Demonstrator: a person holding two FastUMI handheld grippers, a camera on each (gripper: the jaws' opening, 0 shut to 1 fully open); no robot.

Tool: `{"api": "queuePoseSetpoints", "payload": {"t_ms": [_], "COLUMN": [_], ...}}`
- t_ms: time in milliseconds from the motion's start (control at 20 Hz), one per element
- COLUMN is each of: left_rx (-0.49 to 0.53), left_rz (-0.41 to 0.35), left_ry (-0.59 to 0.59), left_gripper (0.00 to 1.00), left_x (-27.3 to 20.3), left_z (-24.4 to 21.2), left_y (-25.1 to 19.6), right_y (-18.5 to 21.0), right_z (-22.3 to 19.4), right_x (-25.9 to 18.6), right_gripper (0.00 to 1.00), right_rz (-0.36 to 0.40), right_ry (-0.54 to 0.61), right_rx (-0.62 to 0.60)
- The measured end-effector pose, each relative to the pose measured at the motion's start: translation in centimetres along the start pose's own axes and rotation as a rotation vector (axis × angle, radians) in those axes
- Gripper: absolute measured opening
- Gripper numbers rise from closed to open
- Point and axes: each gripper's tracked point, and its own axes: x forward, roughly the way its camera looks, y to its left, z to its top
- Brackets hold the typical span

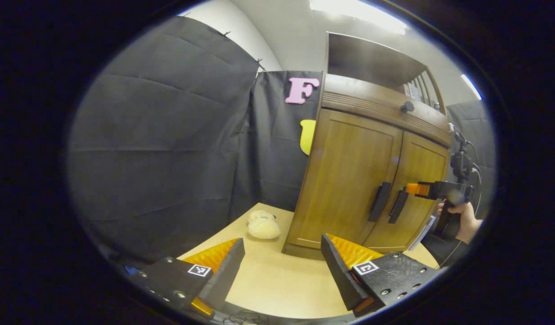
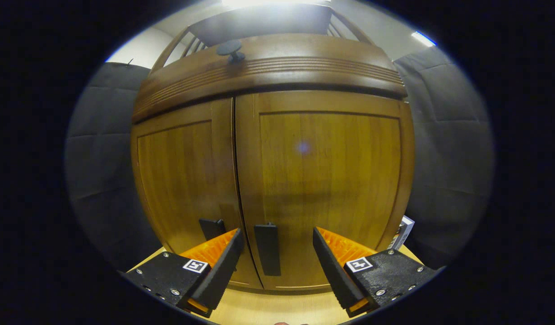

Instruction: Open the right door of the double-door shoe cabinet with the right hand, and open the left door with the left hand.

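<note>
The wooden shoe cabinet [image 1: 349,171] stands on a light tabletop [image 1: 277,280] with both doors closed. Two black vertical handles sit side by side at the middle seam: the left door's handle [image 1: 379,201] and the right door's handle [image 1: 398,206]. My left gripper [image 1: 282,271] is open, low and well short of the cabinet's left corner. In the left gripper view, my right gripper [image 1: 415,188] is held by a hand [image 1: 467,221] just right of the handles. In the right gripper view, my right gripper [image 2: 275,259] is open with the right door's handle [image 2: 267,249] between its fingers, not touching; the left door's handle [image 2: 212,228] shows behind the left finger.
A pale fluffy slipper [image 1: 263,225] lies on the table left of the cabinet. Black cloth walls surround the booth. A small black knob [image 1: 407,107] sits on the cabinet's top band. A white box [image 2: 404,231] leans at the cabinet's right side.
</note>
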Motion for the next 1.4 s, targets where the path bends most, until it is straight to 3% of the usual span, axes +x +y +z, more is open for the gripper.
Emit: {"api": "queuePoseSetpoints", "payload": {"t_ms": [400, 500, 550, 800, 1100, 1400], "left_rx": [-0.012, -0.004, 0.002, 0.041, 0.124, 0.118], "left_rz": [0.035, 0.029, 0.02, -0.058, -0.11, -0.101], "left_ry": [0.029, 0.036, 0.035, 0.008, -0.011, -0.009], "left_gripper": [1.0, 0.97, 1.0, 0.99, 0.98, 1.0], "left_x": [0.4, 0.4, 0.5, 0.8, 1.1, 0.9], "left_z": [0.4, 0.3, 0.3, 0.6, 0.9, 1.1], "left_y": [-0.2, -0.3, -0.5, -1.0, -1.5, -1.4], "right_y": [0.9, 0.9, 0.8, 1.4, 1.5, 1.4], "right_z": [-2.6, -3.6, -3.9, -4.2, -4.1, -2.9], "right_x": [3.8, 4.5, 4.7, 4.9, 4.5, 4.0], "right_gripper": [0.93, 0.84, 0.73, 0.36, 0.32, 0.32], "right_rz": [-0.028, -0.023, -0.028, 0.018, 0.021, 0.039], "right_ry": [0.039, 0.073, 0.087, 0.104, 0.119, 0.119], "right_rx": [-0.042, -0.044, -0.036, 0.012, 0.027, 0.022]}}
